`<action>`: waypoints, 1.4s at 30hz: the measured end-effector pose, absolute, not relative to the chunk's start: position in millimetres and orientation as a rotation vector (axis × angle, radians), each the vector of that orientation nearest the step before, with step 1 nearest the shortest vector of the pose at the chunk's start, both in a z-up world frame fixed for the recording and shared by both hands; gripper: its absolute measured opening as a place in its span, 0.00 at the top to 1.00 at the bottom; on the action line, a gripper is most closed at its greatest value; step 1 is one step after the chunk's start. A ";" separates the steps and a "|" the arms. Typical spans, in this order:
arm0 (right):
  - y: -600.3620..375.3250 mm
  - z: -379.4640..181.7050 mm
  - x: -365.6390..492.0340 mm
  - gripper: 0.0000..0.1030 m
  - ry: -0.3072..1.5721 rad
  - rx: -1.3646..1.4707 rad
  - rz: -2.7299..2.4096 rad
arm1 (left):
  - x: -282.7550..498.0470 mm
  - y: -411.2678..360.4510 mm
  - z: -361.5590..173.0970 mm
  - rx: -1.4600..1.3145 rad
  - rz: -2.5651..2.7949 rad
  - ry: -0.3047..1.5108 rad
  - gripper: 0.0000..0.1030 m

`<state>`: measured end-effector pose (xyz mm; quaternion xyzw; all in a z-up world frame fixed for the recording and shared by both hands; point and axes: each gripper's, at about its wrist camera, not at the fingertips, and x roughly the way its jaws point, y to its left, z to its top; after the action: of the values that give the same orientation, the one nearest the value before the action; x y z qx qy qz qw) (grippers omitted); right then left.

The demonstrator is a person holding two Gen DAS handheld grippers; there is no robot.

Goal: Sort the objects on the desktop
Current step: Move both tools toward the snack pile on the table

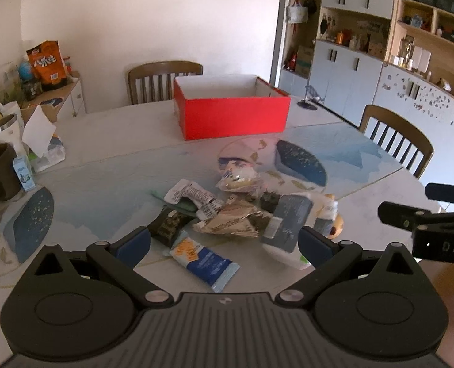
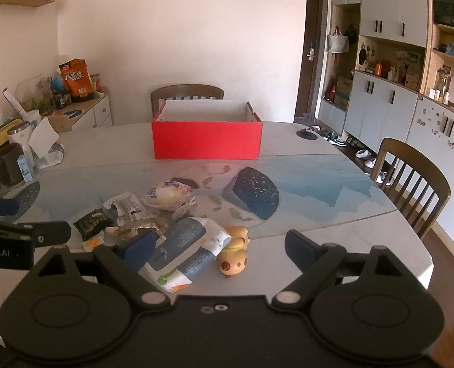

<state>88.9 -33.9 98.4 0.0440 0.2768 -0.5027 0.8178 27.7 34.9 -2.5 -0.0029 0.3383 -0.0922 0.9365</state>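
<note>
A pile of snack packets lies mid-table: a blue-white sachet (image 1: 204,260), a black packet (image 1: 168,224), a crumpled brown wrapper (image 1: 233,220), a bagged bun (image 1: 237,176) and a wipes pack (image 1: 288,224) with a grey lid. A yellow toy dog (image 2: 234,251) lies beside the wipes pack (image 2: 184,245). Behind the pile stands an open red box (image 1: 231,116) (image 2: 207,141). My left gripper (image 1: 223,245) hovers open over the sachet at the pile's near edge. My right gripper (image 2: 222,250) is open, with the wipes pack and dog in view between its fingers, untouched. Each gripper shows in the other's view (image 1: 406,201) (image 2: 27,217).
Cups, a tissue pack (image 1: 47,153) and a small carton crowd the table's left edge. Wooden chairs stand behind the box (image 2: 187,95) and at the right (image 2: 410,184). A side cabinet with an orange snack bag (image 1: 47,64) is at far left. Cupboards line the right wall.
</note>
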 end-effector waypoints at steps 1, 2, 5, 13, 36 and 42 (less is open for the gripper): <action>-35.6 96.9 90.5 0.13 0.595 0.091 -1.071 | 29.3 35.9 -5.4 -0.005 -0.186 0.698 0.00; -37.5 95.5 91.5 0.14 0.598 0.092 -1.072 | 30.9 36.6 -7.8 -0.002 -0.183 0.702 0.00; -44.2 91.6 94.5 0.16 0.608 0.095 -1.077 | 35.1 36.9 -17.4 0.010 -0.182 0.714 0.00; -66.5 75.8 97.9 0.23 0.649 0.091 -1.062 | 56.9 30.9 -44.6 0.036 -0.155 0.744 0.00; -128.7 33.5 103.7 0.46 0.770 0.158 -0.990 | 114.1 15.1 -105.0 0.022 -0.049 0.919 0.04; -136.1 31.2 105.6 0.46 0.764 0.174 -1.012 | 120.5 14.6 -110.4 0.005 -0.063 0.933 0.10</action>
<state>105.6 -136.1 31.2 0.0811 0.3564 -0.4723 0.8021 120.5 14.6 -110.4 0.0025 0.4496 -0.0304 0.8927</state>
